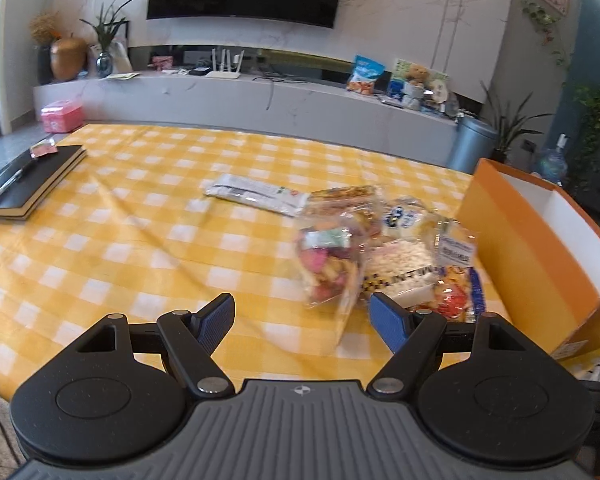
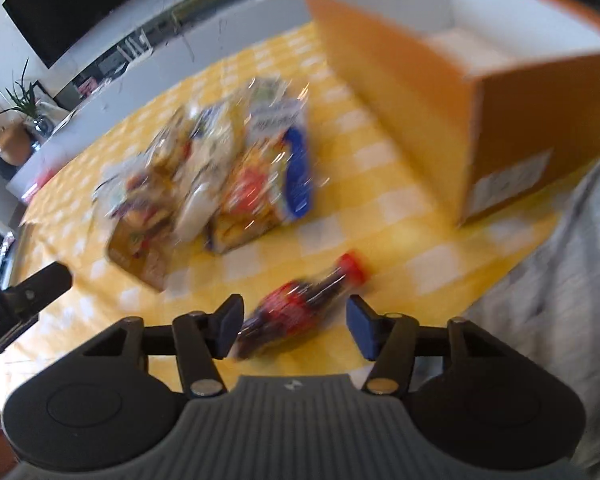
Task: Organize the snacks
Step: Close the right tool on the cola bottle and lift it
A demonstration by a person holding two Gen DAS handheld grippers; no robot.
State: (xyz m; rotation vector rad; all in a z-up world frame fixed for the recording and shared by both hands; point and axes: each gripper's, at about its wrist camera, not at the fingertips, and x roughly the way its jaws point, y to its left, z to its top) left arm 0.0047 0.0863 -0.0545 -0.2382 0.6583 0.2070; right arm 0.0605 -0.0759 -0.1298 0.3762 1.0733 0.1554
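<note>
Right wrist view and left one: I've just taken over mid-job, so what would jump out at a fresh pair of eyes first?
The big orange box stands open-topped at the table's right side, its white inside bare where visible. Left of it, a heap of snack bags crowds together on the yellow checked tablecloth. A small cola bottle lies on its side between the right gripper's open fingers, not yet pinched; the left gripper hangs open before the heap.

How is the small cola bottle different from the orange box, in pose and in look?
The cola bottle lies on its side, while the orange box stands upright with its top open. The bottle is dark with a red label and red cap; the box is orange outside and white inside. The bottle lies between the open fingers of the right gripper; the box stands farther off. Both rest on the yellow checked tablecloth.
</note>
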